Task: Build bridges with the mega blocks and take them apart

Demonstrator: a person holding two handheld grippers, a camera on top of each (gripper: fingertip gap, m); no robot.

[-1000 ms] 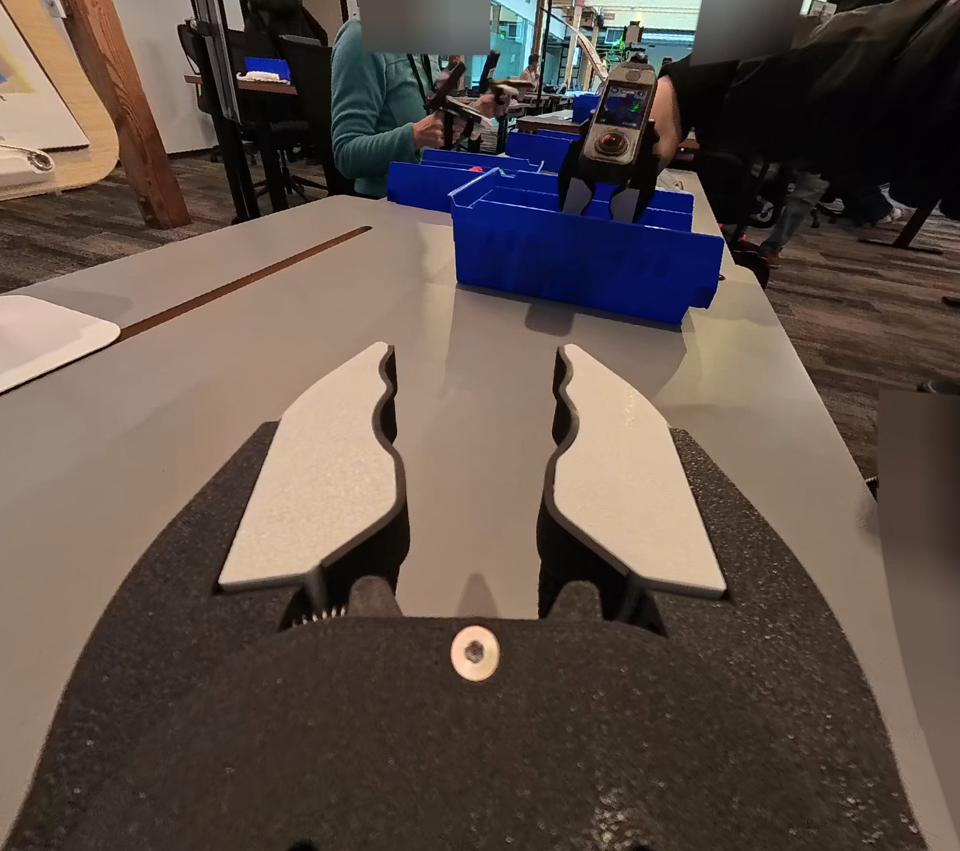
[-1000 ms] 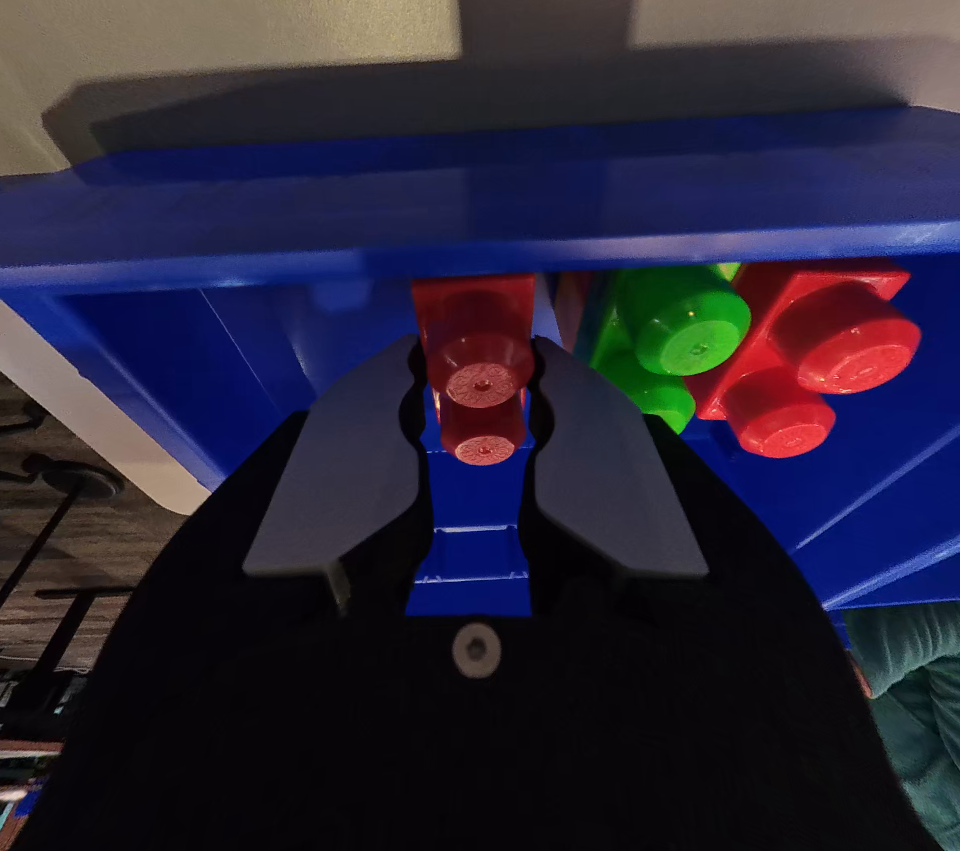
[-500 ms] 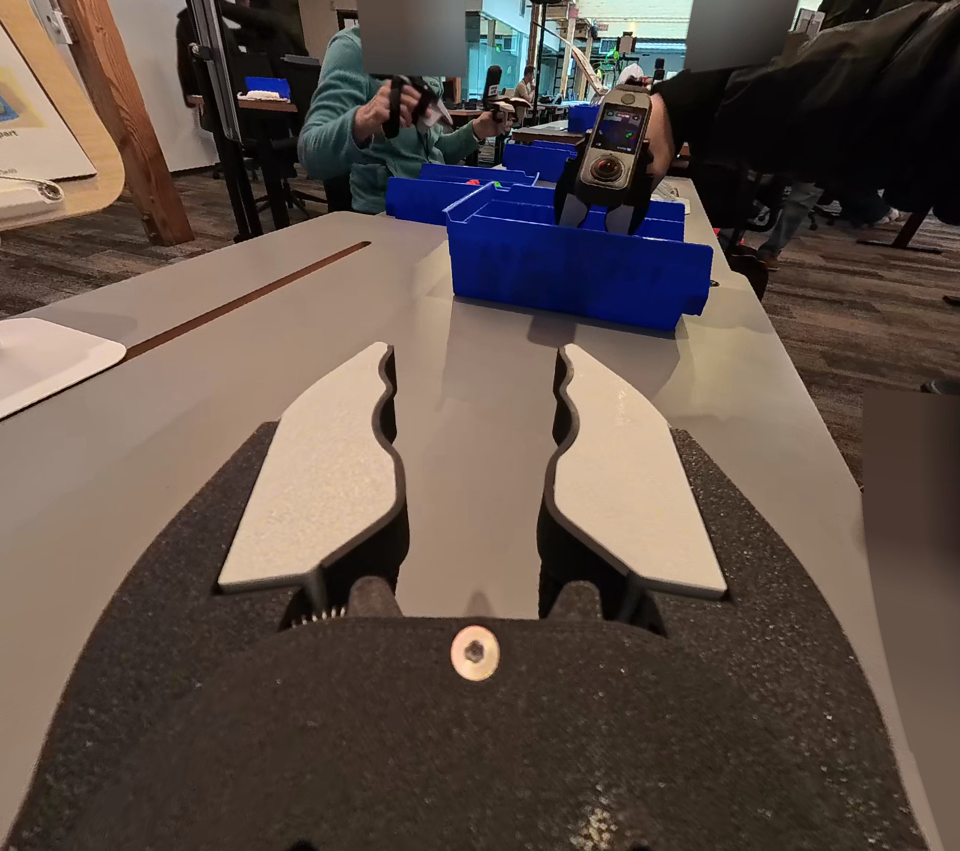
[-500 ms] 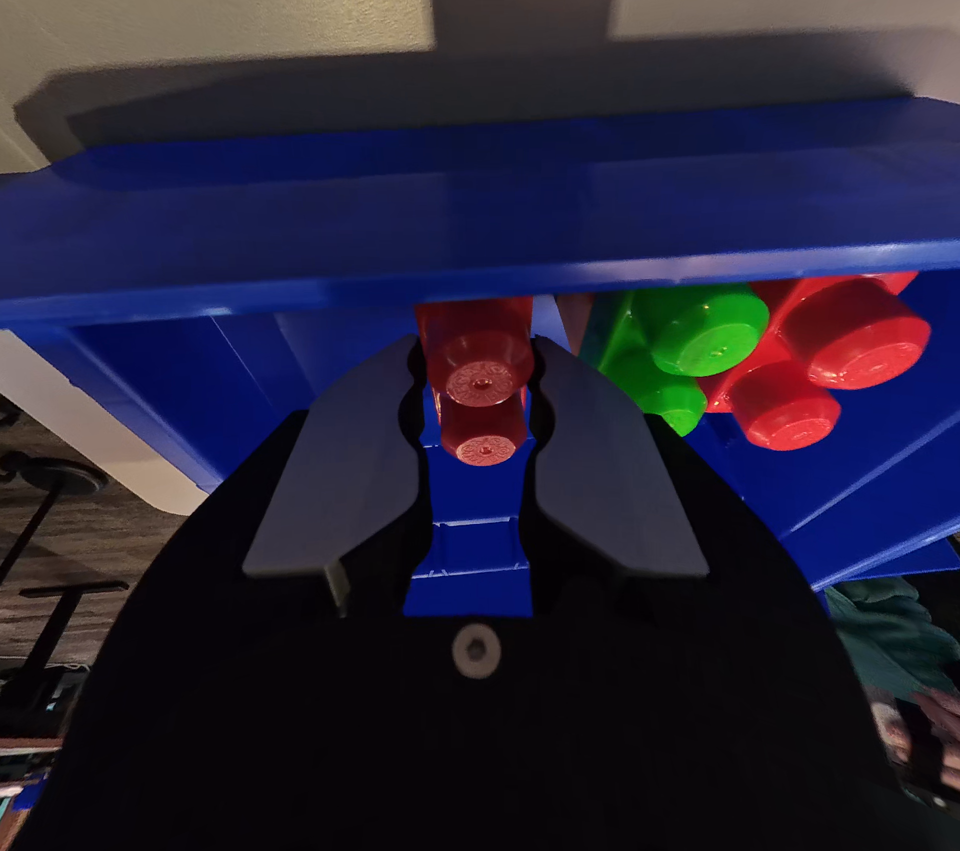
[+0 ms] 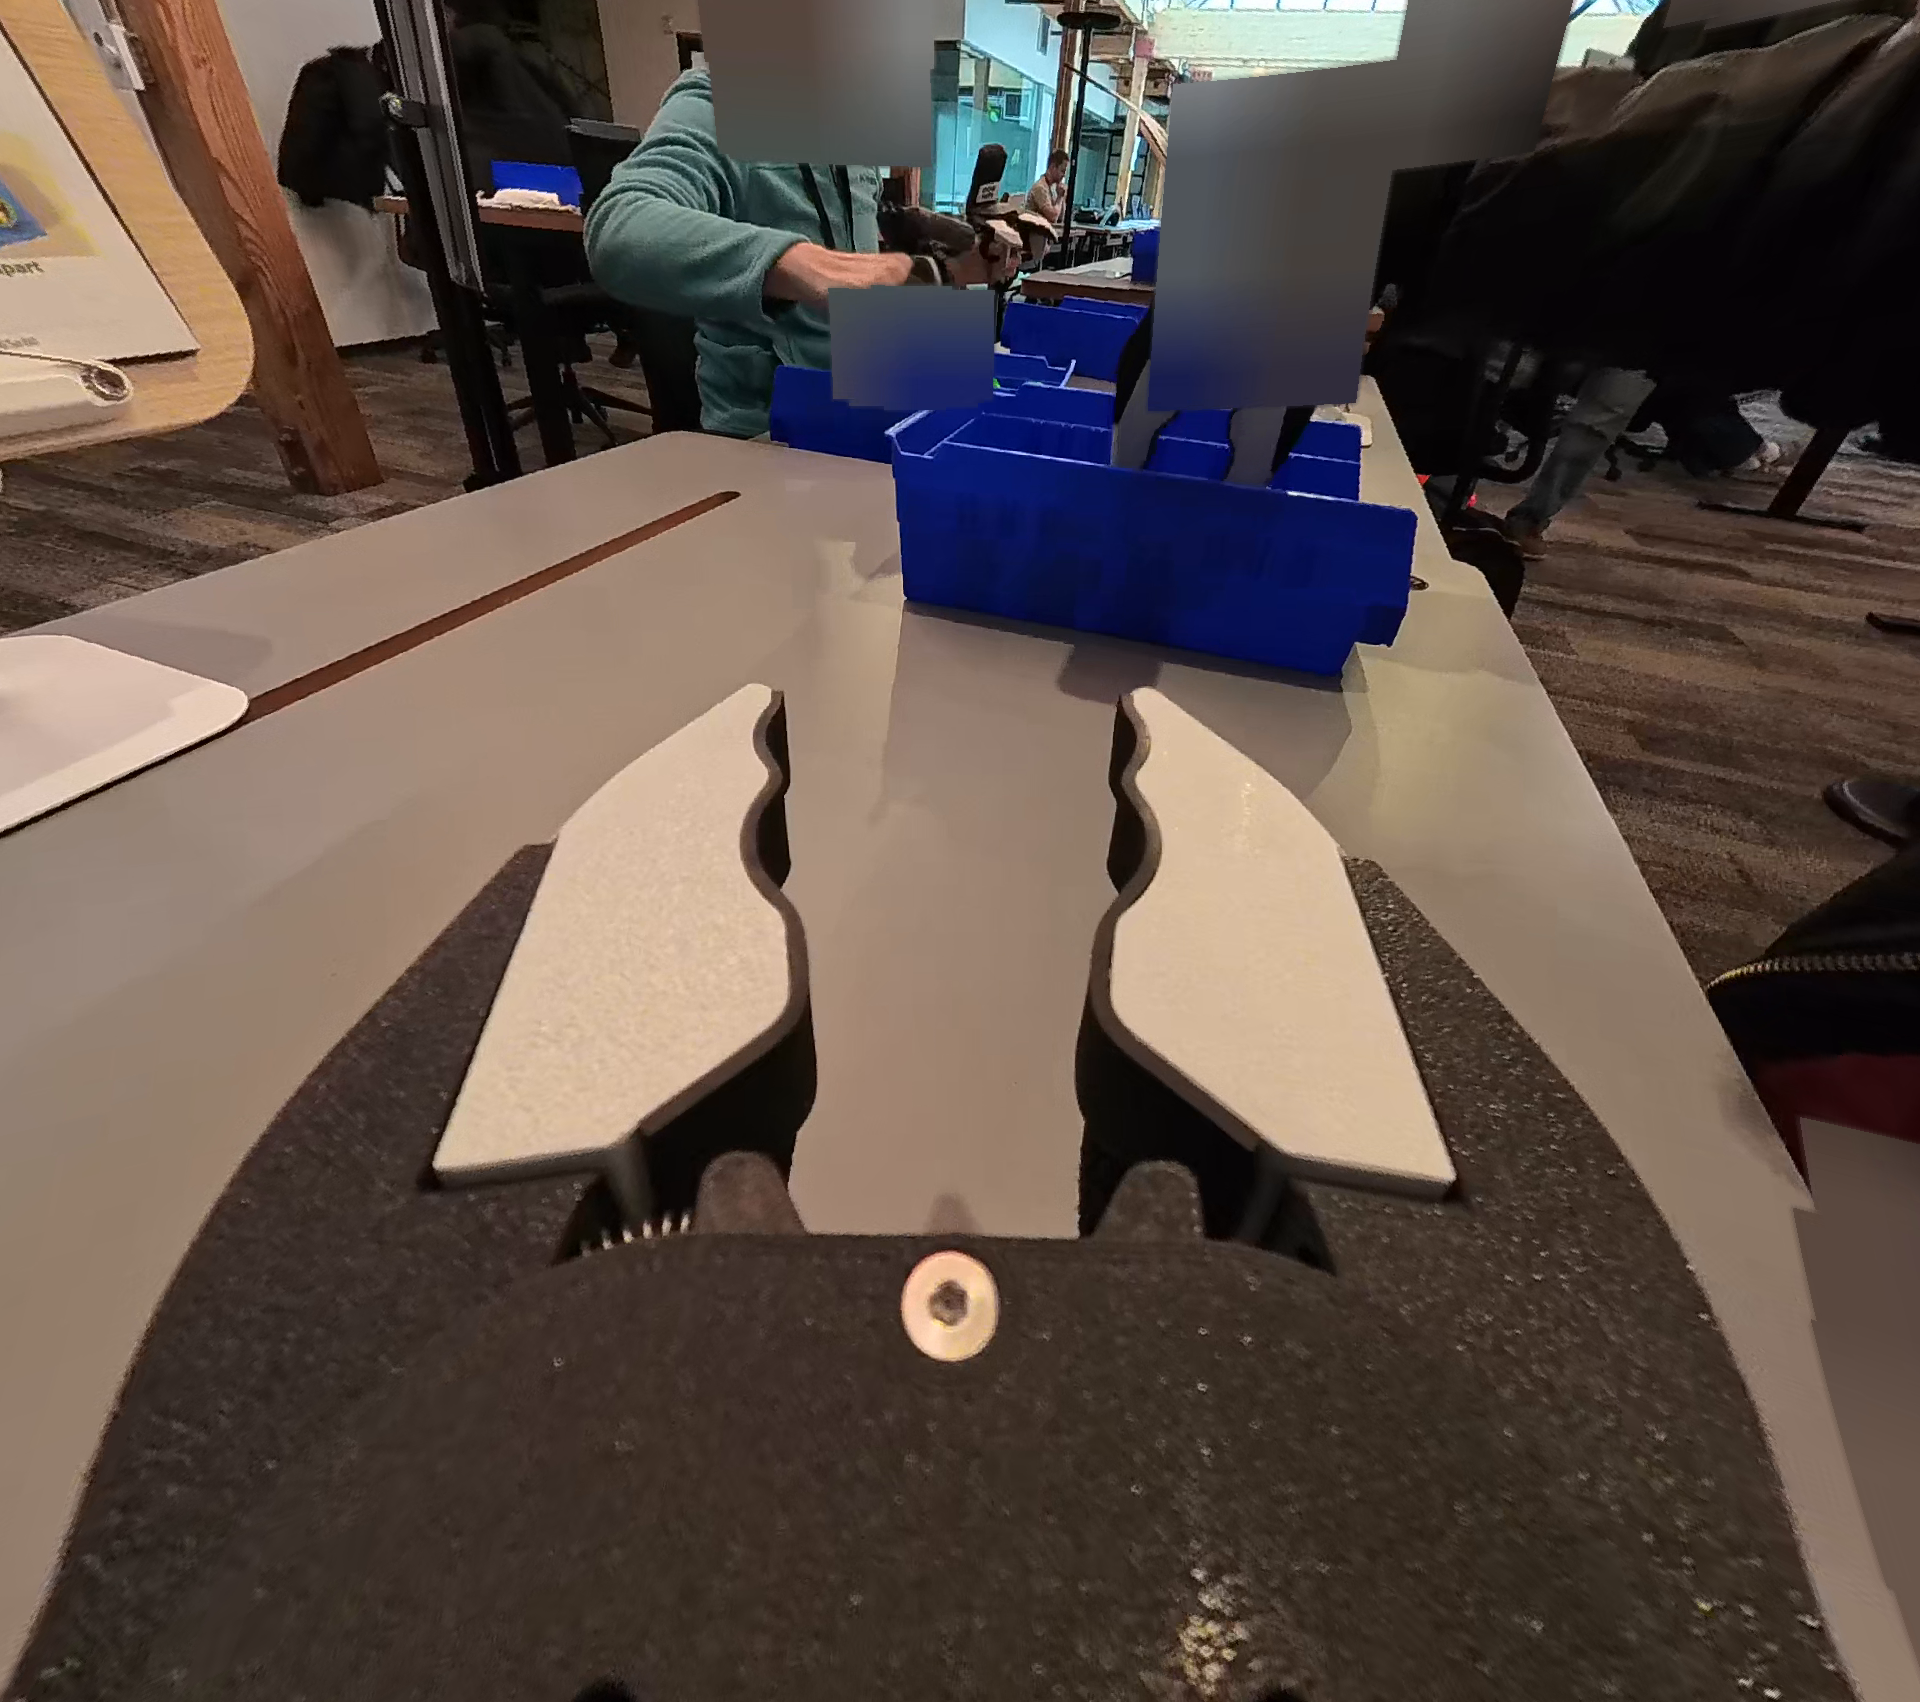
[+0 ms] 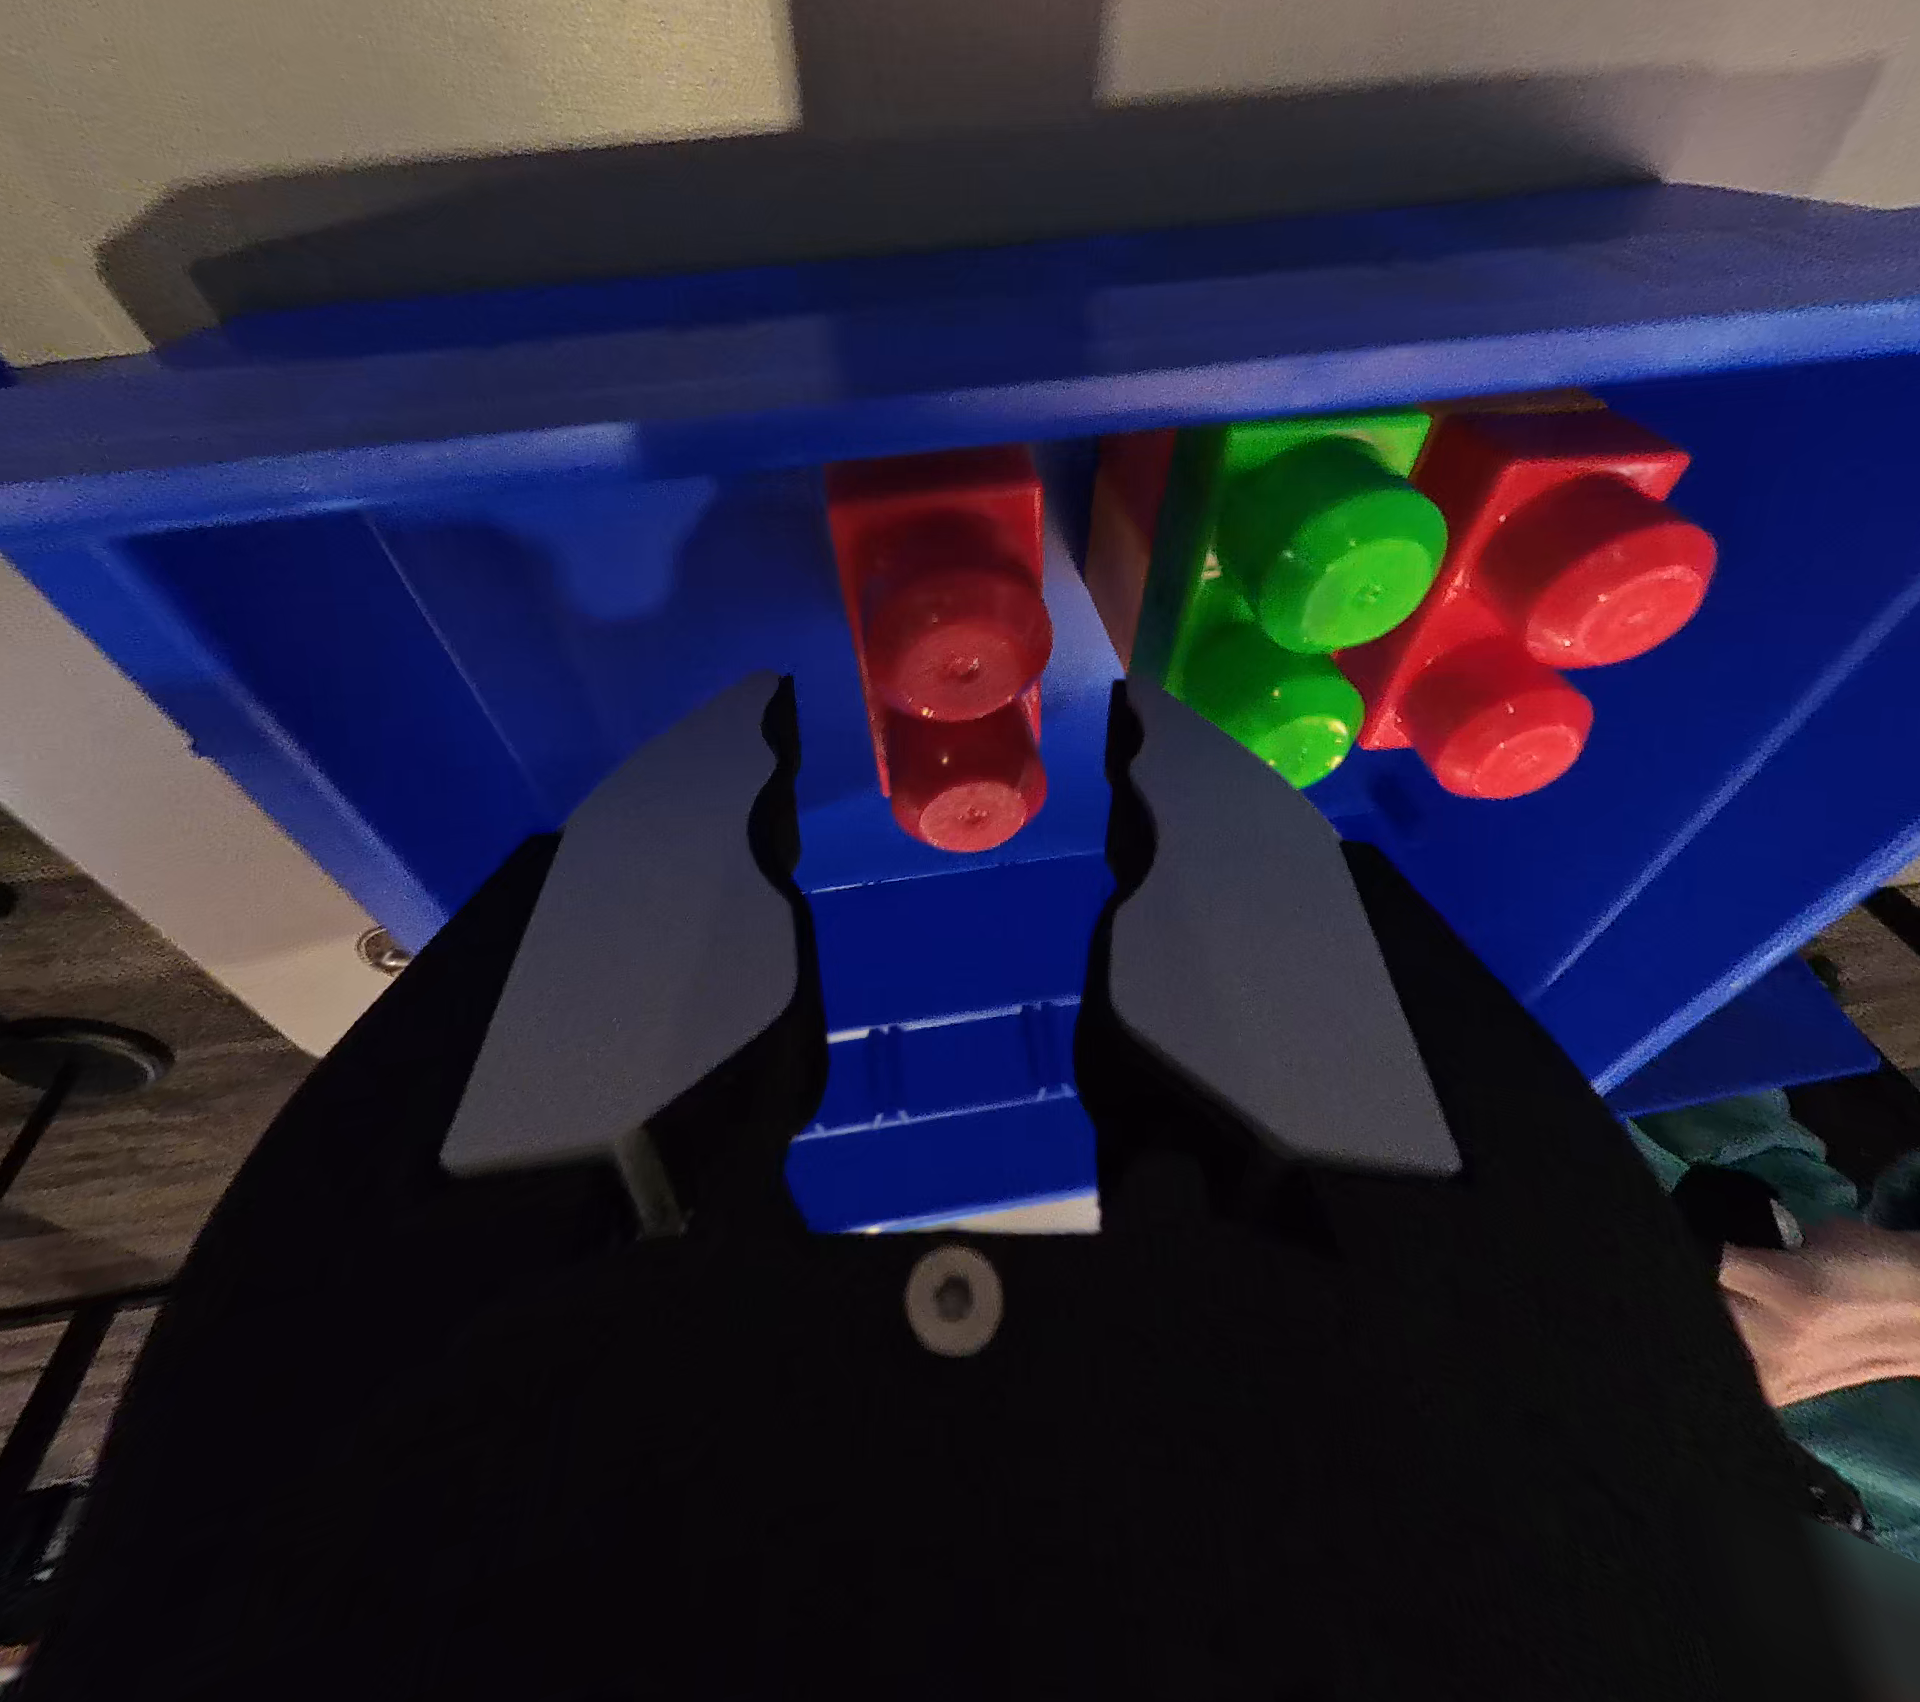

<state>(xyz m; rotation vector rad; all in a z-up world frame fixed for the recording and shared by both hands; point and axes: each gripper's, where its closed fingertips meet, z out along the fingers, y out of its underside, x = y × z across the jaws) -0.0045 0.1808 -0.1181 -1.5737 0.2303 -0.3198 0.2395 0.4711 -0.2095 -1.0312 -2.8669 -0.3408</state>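
My right gripper [image 6: 945, 717] points down into the blue bin [image 6: 312, 665]. Its jaws stand open, with a gap on both sides of a red two-stud block [image 6: 951, 613] that stands on the bin floor just beyond the fingertips. A green block [image 6: 1309, 582] and another red block [image 6: 1538, 613] lie to its right in the bin. My left gripper [image 5: 948, 722] is open and empty, low over the grey table [image 5: 520, 769]. The blue bin [image 5: 1143, 561] stands ahead of it, with the right gripper's fingers [image 5: 1138, 431] dipping into it.
More blue bins [image 5: 821, 416] stand behind the near one. A person in a teal sleeve [image 5: 686, 239] sits beyond the table's far end. A white pad [image 5: 94, 717] lies at the table's left. A slot [image 5: 499, 598] runs along the table. The table's right edge [image 5: 1558, 769] drops to the floor. Tip to tip, the grippers are about 40 centimetres apart.
My right gripper was shut on the red two-stud block; its jaws have opened and the block now stands free on the bin floor. The left gripper has stayed open and about where it was.
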